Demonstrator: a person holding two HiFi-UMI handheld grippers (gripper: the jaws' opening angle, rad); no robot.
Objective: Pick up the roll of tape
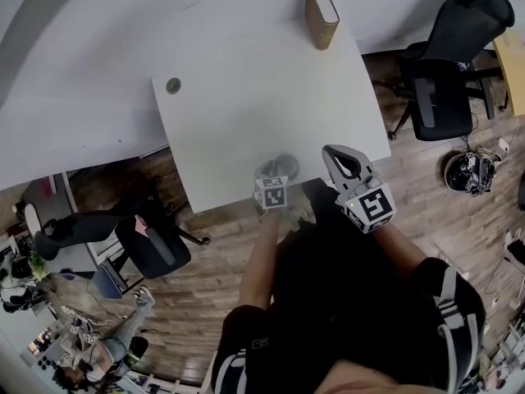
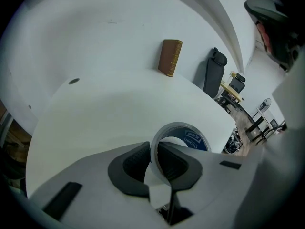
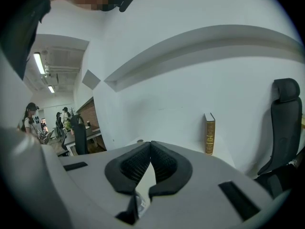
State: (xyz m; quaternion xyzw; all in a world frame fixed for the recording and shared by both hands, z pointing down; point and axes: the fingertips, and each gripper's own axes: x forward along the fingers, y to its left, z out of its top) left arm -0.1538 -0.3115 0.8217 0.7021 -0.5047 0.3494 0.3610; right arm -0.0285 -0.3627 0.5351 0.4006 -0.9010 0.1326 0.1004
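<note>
Roll of tape [image 2: 183, 132]: on the white table [image 1: 246, 97], close to its near edge, blue print on the inner core
Left gripper [image 2: 152, 149]: pointed steeply down, clamped on the roll's near wall — one pad inside the hole, one outside
Right gripper [image 3: 150, 144]: held off to the right, above the table's near edge — jaws together, nothing between them
Book [image 1: 321, 15]: brown, upright at the table's far edge, well apart from the roll
Office chair [image 1: 443, 80]: black, on the floor right of the table

Upright brown book [image 1: 321, 15], white table [image 1: 246, 105]
</note>
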